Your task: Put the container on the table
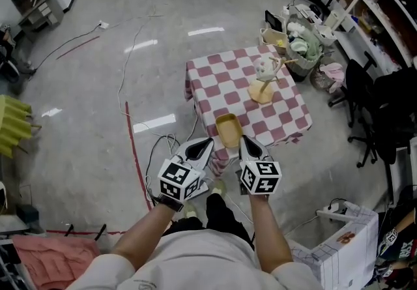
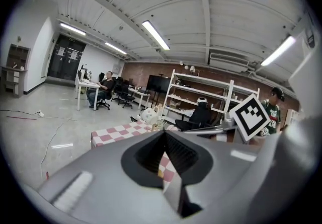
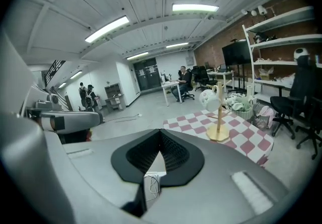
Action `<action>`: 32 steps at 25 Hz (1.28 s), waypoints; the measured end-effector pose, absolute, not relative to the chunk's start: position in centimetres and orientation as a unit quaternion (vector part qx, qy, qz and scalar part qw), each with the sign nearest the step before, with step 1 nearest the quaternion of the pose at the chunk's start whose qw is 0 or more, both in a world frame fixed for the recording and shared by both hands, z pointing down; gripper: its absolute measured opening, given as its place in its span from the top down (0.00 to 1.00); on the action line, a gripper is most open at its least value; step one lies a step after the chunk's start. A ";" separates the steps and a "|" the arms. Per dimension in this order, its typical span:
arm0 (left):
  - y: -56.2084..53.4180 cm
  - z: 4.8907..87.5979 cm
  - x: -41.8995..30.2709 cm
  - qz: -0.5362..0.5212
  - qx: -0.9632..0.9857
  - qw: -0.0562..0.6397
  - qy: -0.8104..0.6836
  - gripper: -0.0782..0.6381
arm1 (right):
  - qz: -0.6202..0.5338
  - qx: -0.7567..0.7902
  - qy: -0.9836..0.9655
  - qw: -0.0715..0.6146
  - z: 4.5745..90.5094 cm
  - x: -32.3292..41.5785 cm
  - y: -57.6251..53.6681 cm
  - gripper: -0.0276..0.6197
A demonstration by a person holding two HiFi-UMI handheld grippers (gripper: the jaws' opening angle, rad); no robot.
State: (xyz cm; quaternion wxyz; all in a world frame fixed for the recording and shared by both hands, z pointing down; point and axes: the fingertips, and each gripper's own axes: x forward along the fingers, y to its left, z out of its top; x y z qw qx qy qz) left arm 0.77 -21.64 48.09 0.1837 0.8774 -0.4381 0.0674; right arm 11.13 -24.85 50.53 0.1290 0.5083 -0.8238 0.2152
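A shallow yellow container point(image 1: 228, 130) lies on the near edge of a small table point(image 1: 287, 116) covered in a red-and-white checked cloth. My left gripper point(image 1: 209, 143) hovers just left of the container's near end, and my right gripper point(image 1: 243, 139) just right of it. Neither touches it. Each pair of jaws meets at the tips with nothing held. In the left gripper view, the left gripper point(image 2: 163, 133) points at the checked table point(image 2: 115, 133). The right gripper point(image 3: 161, 131) points past the table point(image 3: 251, 140) toward the floor.
A wooden mug tree point(image 1: 263, 88) holding a white mug point(image 1: 263, 68) stands mid-table. A basket of clutter point(image 1: 305, 51) and black office chairs point(image 1: 371, 106) crowd the far right. A white box point(image 1: 339, 249) sits on the floor at right. Cables point(image 1: 163, 145) trail by the table's left.
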 end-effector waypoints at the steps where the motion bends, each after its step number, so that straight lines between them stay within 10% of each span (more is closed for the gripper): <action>1: -21.4 47.5 0.7 0.066 0.879 0.180 -0.437 0.88 | 0.211 0.509 -0.825 0.125 49.8 10.9 -24.5 0.94; 32: -17.4 32.8 -1.7 -0.019 0.891 0.096 -0.444 0.88 | 0.100 0.503 -0.858 0.020 33.2 8.7 -18.8 0.94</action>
